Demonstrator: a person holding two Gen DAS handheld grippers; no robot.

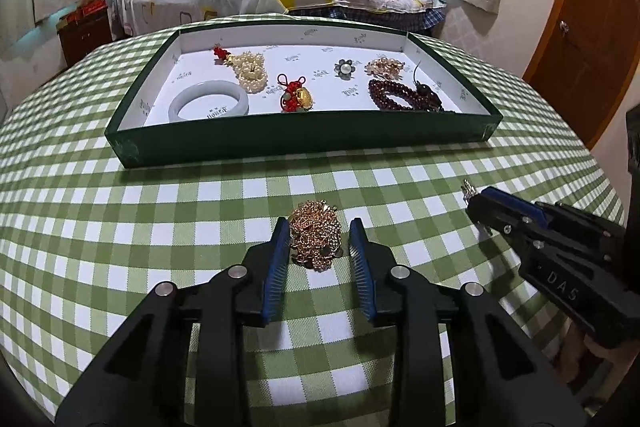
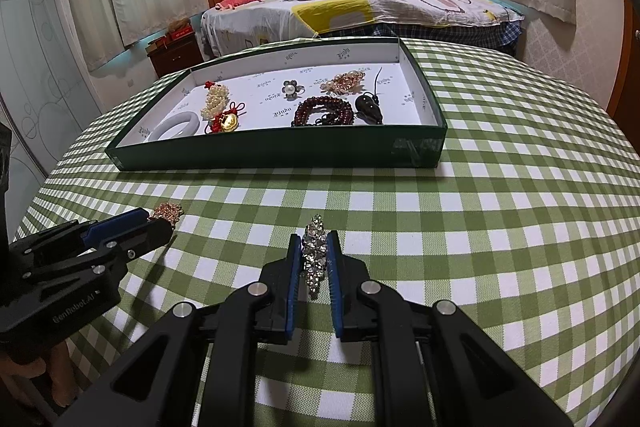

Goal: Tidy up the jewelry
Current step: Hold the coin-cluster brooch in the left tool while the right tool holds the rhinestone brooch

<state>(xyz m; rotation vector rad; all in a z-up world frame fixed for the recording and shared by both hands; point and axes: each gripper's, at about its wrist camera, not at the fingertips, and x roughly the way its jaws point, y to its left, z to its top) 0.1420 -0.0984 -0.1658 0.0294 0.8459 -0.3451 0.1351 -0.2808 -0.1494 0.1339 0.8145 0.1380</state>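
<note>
The left gripper [image 1: 318, 241] is standing slightly open around the gold chain [image 1: 316, 241] without pressing it, while the right gripper [image 2: 314, 253] is clamping a rhinestone piece [image 2: 315, 253] on the checked tablecloth [image 2: 480, 227].

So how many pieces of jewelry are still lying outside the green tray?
2: a gold chain pile on the checked tablecloth between the left hand-held gripper's fingers, and a silver rhinestone piece in the right one.

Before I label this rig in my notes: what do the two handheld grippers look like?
Both are matte black plastic with angular linkage arms joined by round silver pivot pins. The left gripper and right gripper each carry two flat fingers faced with blue ribbed pads. Seen side-on, the right one's body reads "DAS"; the left one's reads "GenRobot.AI". No cables or sleeves show.
</note>
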